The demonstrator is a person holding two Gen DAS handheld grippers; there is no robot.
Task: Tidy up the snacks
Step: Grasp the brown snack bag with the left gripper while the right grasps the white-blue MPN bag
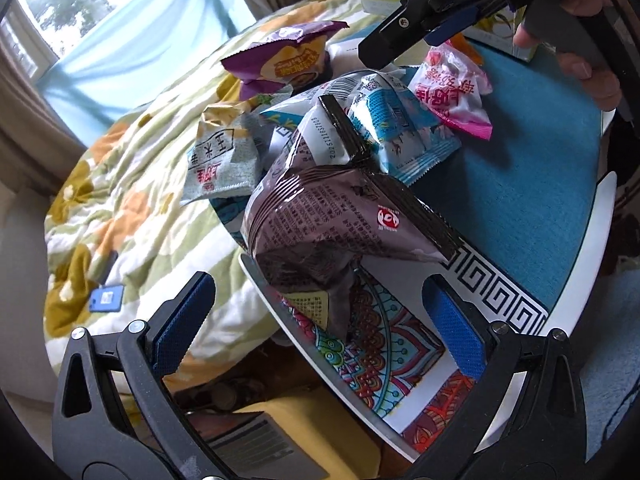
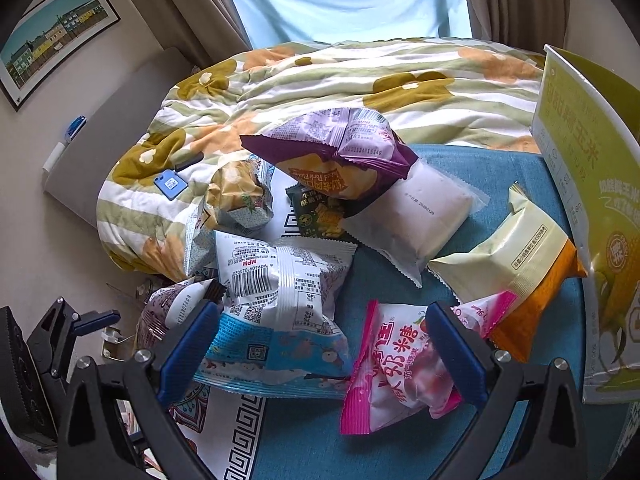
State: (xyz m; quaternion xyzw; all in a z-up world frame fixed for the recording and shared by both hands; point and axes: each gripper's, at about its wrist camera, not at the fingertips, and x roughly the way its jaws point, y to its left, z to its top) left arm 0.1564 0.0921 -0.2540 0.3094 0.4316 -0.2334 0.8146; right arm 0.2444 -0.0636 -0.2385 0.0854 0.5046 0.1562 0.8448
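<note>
Purple packet [image 2: 332,152] atop pile — green box [image 2: 588,208] beside tray [image 2: 520,168].

Glossy foil packet [image 1: 320,216] (crinkled), cloth quilt [image 1: 132,184]

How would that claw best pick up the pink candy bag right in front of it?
Probably by the puffy middle of the pink candy bag, coming straight down from above. It lies flat on the blue mat, already between the open right gripper fingers.

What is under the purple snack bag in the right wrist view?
The purple snack bag lies partly on a dark green packet and a white frosted packet, both on the table mat. Whatever sits beneath its middle is covered and cannot be seen.
</note>
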